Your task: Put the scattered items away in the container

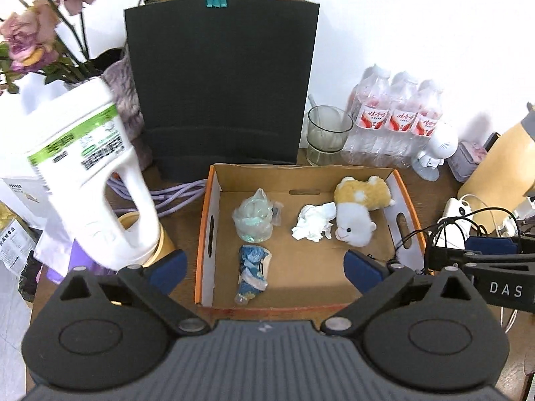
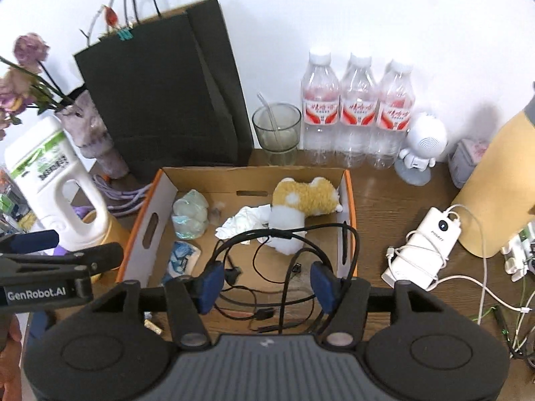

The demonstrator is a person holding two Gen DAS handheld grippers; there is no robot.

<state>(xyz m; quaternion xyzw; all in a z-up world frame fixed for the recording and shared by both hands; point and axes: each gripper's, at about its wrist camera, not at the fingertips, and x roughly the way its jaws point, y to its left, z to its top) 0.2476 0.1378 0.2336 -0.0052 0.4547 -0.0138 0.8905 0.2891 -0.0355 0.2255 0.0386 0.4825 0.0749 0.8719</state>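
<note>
While both grippers hang over box (image 1: 406, 200), left gripper (image 1: 265, 267) jaws wide, empty; right gripper (image 2: 265, 282) jaws apart around black cable (image 2: 284, 234), not pinching.

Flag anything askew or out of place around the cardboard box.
A tangled black cable hangs over the cardboard box's near edge, half inside. The white handled jug leans tilted, left of the box.

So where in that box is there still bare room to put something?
Bare floor of the cardboard box lies along its near edge, between the blue wrapper and the right wall. The back is crowded: plastic bag, crumpled tissue, plush toy.
</note>
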